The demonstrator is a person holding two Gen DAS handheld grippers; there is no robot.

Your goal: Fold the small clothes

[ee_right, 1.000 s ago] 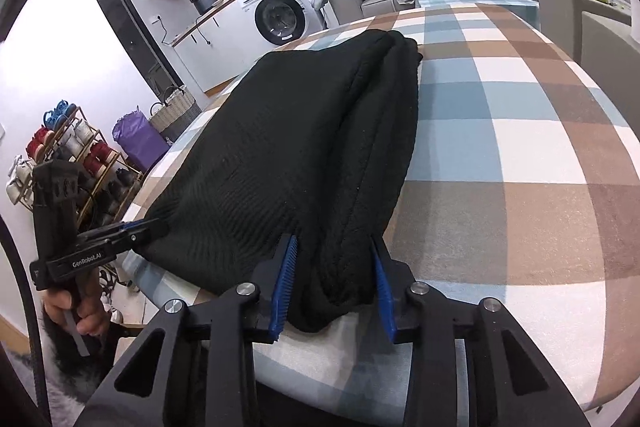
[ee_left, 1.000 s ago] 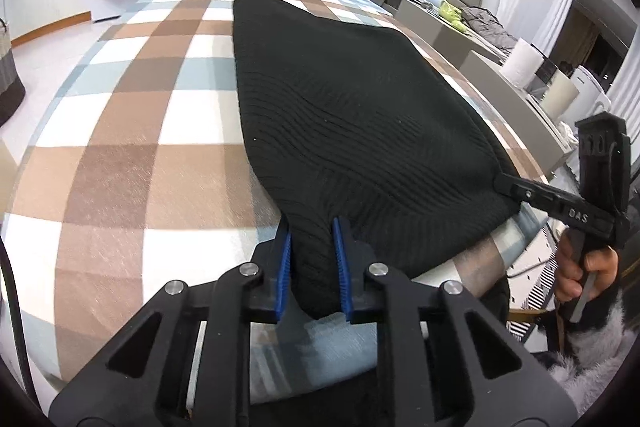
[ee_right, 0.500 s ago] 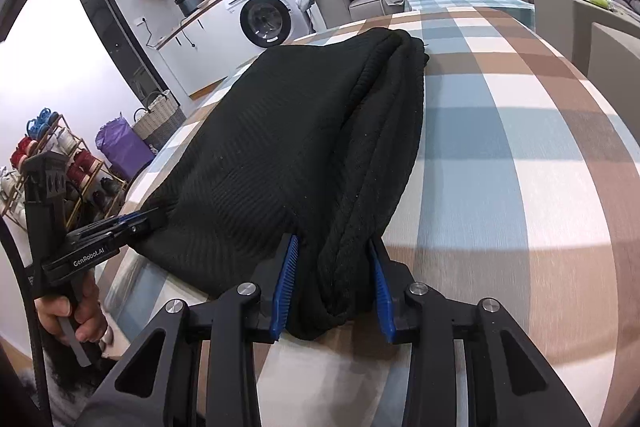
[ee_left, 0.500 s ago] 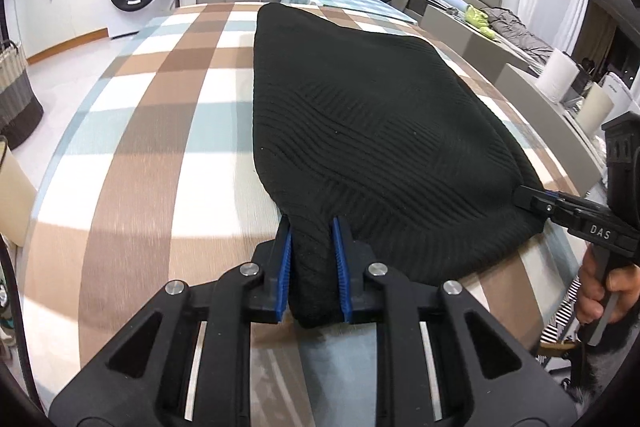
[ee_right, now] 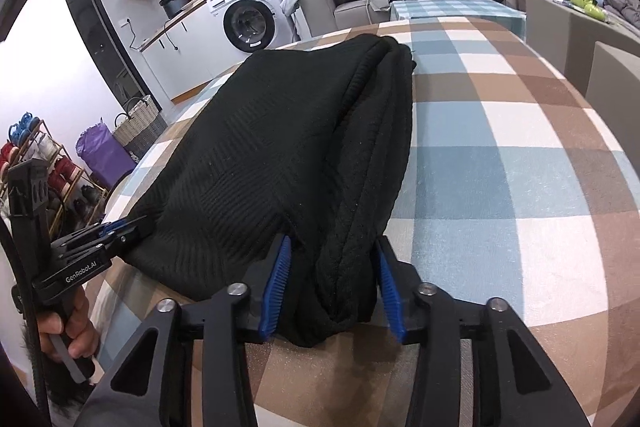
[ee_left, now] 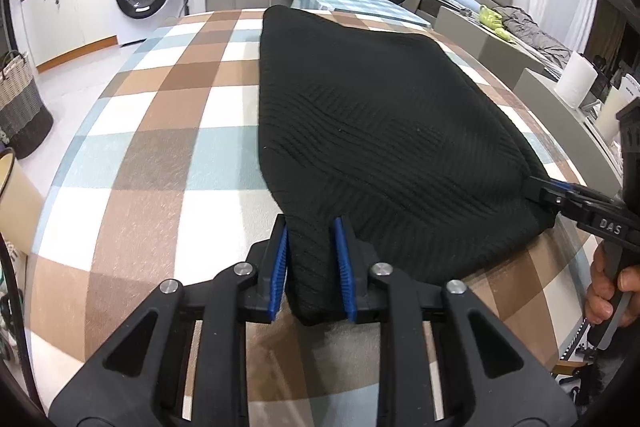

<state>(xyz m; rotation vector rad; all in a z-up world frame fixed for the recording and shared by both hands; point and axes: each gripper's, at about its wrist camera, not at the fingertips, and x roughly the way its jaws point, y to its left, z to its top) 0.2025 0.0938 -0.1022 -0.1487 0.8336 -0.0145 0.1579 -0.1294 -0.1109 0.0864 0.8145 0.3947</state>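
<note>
**Q:** Black ribbed knit fills the left wrist view; what step does it show?

**A:** The black knit garment (ee_left: 372, 131) lies flat on the checked bench (ee_left: 160, 155), running from frame centre to upper middle. At lower centre the left gripper (ee_left: 311, 267) has a near corner between its blue fingers (ee_left: 280, 267). The jaws are opening: a gap shows at the left pad, the cloth touching only the right one. At right edge the right gripper (ee_left: 560, 193), held by a hand (ee_left: 608, 291), sits at the other near corner.

**Q:** And the right wrist view?

**A:** The garment (ee_right: 288, 155) runs from lower centre toward the upper middle, doubled along its right side. The right gripper (ee_right: 332, 291) straddles the thick folded corner; its jaws are opening too, both fingers (ee_right: 276, 287) standing clear of the cloth. At lower left, the left gripper (ee_right: 116, 231) meets the far corner.

**Q:** Which step, then?

**A:** Likely the release after laying the garment straight. The next move calls for withdrawing both grippers without dragging the corners, then re-gripping for a further fold.
</note>
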